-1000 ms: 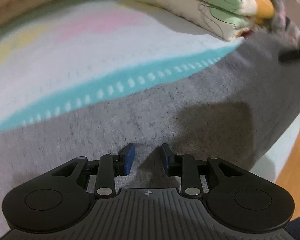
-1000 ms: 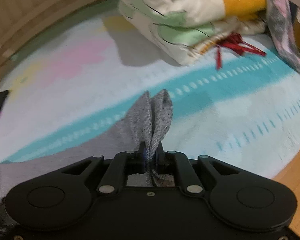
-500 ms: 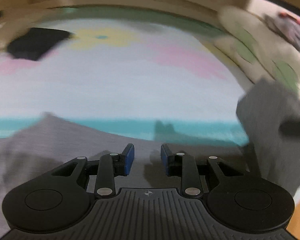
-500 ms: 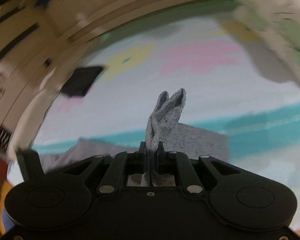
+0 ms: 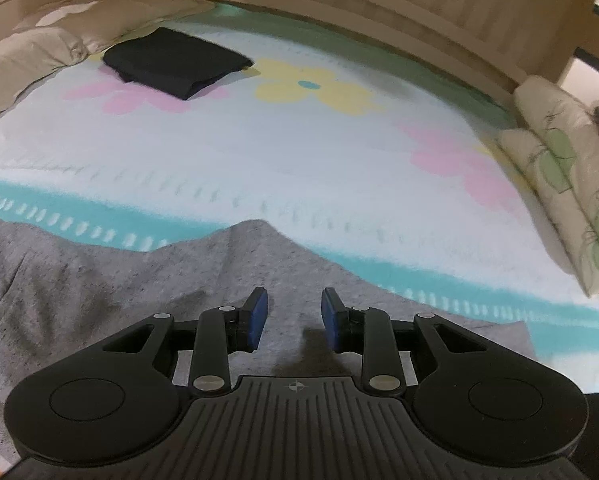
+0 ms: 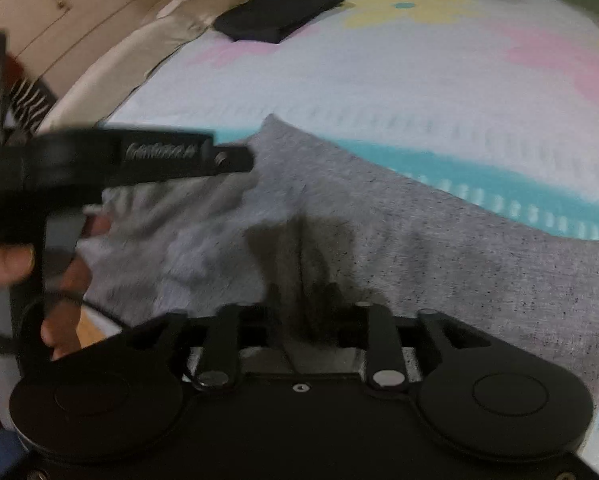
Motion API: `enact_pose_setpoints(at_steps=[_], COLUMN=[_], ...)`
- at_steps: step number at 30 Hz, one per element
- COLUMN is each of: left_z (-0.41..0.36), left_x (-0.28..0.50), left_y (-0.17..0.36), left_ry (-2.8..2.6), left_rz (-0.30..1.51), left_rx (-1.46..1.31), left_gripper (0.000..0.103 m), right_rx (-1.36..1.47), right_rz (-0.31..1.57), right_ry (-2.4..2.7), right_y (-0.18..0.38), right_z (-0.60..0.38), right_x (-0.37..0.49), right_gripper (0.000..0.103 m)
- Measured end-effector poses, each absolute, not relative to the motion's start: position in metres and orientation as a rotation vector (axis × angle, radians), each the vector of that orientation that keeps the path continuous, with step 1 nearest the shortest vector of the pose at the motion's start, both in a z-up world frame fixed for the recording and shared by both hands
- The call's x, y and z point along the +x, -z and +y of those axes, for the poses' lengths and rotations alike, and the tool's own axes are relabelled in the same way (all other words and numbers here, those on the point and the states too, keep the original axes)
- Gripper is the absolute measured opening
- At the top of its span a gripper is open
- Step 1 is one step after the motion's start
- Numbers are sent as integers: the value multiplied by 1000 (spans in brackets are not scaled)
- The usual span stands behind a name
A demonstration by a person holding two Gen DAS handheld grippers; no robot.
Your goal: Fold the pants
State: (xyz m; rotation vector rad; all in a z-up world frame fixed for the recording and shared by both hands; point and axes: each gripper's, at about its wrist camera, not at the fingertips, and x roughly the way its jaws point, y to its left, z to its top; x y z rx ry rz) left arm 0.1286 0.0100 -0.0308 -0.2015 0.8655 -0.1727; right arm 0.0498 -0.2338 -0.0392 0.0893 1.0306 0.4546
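Grey speckled pants lie folded over on the flowered bed sheet; they also show in the right wrist view. My left gripper is open and empty, low over the grey cloth near its peaked upper edge. My right gripper has its jaws spread apart over the pants, with a dark, blurred fold of cloth lying between them. The left gripper's black body and the hand holding it show at the left of the right wrist view.
A folded black garment lies at the far side of the bed near beige pillows. A folded flower-print quilt sits along the right edge. A wooden headboard runs behind.
My right gripper carried the pinched pant end leftward over the rest of the pants, lowered it and opened. My left gripper swung left and stayed open.
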Motion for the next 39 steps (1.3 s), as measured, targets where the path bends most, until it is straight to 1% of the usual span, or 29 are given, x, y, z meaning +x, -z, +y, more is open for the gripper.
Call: enact_pose_setpoints(at_steps=[1,3,7,10,11,13,16,17,18,19,20,21,22,24,27,31,33,39], left_z=[8,10,0,-10,-13,-21,-31,-33,-34,-34,-34,-33,-32,-33,-42,-62,-66,-74], left_x=[127,121,113,108,107,104,97,95,93,91,90,89,88,91,95,101,103,107], left_y=[29,28,31,39,44,55,71,75,79,83,86,89,90,93,94,96,96,97], left_ry=[192,228,306,358,367,382,370,360,349,338,333,330,330,337,325,285,262,202], left_rz=[858,844,849,893,914,966,1021,1036,1049,1063,1073,1072,1068,1077,1087,1090,1091,1091], left_rx=[-201,-189,-168,-152,-145,-109,-42,-25,-13,-7,-6,-15,-27,-42,-21,60,54,23], left_gripper=[29,29,34,42,44,44,44,45,45,46,50,57,61,70,76,79,82,84], right_rx=[83,60,-22,-101,-117,-113,-89,-87,-80,-83,-92,-97,-93,-79,-68,-59,-57,-48], right_rz=[1009,939,845,831,844,902,1047,1076,1055,1042,1050,1060,1071,1078,1066,1054,1051,1037], right_ry=[-454,-410,-219,-61,-31,-22,-45,-55,-56,-54,-64,-82,-98,-112,-119,-125,-124,-131], right_y=[35,23,13,24,31,46,75,82,84,83,84,85,86,87,89,93,93,93], right_z=[-237,-250,-284,-308,-314,-320,-328,-328,-331,-333,-332,-332,-331,-334,-337,-335,-335,-336], right_x=[46,36,28,29,30,34,40,40,34,28,27,26,27,25,23,21,20,24], right_gripper=[57,73,75,75,75,75,75,77,82,86,93,99,101,102,102,102,102,103])
